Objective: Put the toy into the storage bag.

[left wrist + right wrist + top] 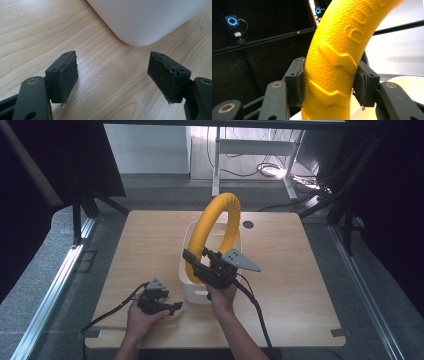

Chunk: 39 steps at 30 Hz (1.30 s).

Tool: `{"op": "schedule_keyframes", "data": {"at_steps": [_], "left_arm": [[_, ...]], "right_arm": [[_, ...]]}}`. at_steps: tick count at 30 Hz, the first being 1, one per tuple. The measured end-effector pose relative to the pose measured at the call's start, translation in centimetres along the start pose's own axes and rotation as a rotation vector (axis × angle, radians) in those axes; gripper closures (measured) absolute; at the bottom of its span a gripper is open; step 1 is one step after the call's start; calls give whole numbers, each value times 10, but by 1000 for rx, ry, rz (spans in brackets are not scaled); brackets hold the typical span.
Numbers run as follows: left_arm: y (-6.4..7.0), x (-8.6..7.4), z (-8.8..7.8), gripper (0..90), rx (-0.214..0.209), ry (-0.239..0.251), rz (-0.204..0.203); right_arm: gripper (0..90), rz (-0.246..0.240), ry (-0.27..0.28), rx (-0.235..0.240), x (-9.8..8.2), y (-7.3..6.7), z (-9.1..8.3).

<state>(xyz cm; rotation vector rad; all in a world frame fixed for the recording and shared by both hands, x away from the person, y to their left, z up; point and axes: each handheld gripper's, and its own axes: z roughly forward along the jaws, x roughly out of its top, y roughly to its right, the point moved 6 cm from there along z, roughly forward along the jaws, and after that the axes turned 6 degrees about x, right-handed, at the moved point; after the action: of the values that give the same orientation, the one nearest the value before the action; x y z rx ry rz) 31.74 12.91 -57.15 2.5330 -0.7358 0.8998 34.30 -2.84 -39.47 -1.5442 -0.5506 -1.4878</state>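
Note:
A large yellow foam ring [215,220] stands upright over a white bin [193,293] at the middle of the wooden table. My right gripper [190,263] is shut on the ring's lower left part, and in the right gripper view both pads press into the textured yellow ring [332,62] from either side. The bin's rim [404,82] shows pale behind it. My left gripper [172,301] rests low on the table, left of the bin's near corner. Its jaws stand open [112,75] with only bare wood between them, and the bin's rounded corner [150,17] lies just ahead.
The wooden table [300,285] has a dark round hole [248,224] at the back right. Black cables trail from both grippers off the near edge. Dark frame posts stand at both sides, and a white desk leg [216,165] stands beyond the table.

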Motion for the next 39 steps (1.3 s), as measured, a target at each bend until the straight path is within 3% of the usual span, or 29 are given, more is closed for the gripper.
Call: {"op": "schedule_keyframes", "data": {"at_steps": [6,15,19,24,32,39], "left_arm": [[0,0,0,245,0,0,-1],[0,0,0,245,-1,-2,-3],[0,0,1,245,-1,-4,-2],[0,0,1,244,-3,-6,4],[0,-1,1,242,-3,-9,5],[0,-1,-1,241,3,-1,2]], "right_arm": [[484,12,-26,-16,-8,1,2],[472,-12,-47,-37,-16,1,3],[458,8,-52,-48,-19,4,1],[428,8,-108,-75,-24,9,-2],[393,3,-116,-64,-24,9,-5],[292,-2,-133,-48,-14,12,-16]]}}
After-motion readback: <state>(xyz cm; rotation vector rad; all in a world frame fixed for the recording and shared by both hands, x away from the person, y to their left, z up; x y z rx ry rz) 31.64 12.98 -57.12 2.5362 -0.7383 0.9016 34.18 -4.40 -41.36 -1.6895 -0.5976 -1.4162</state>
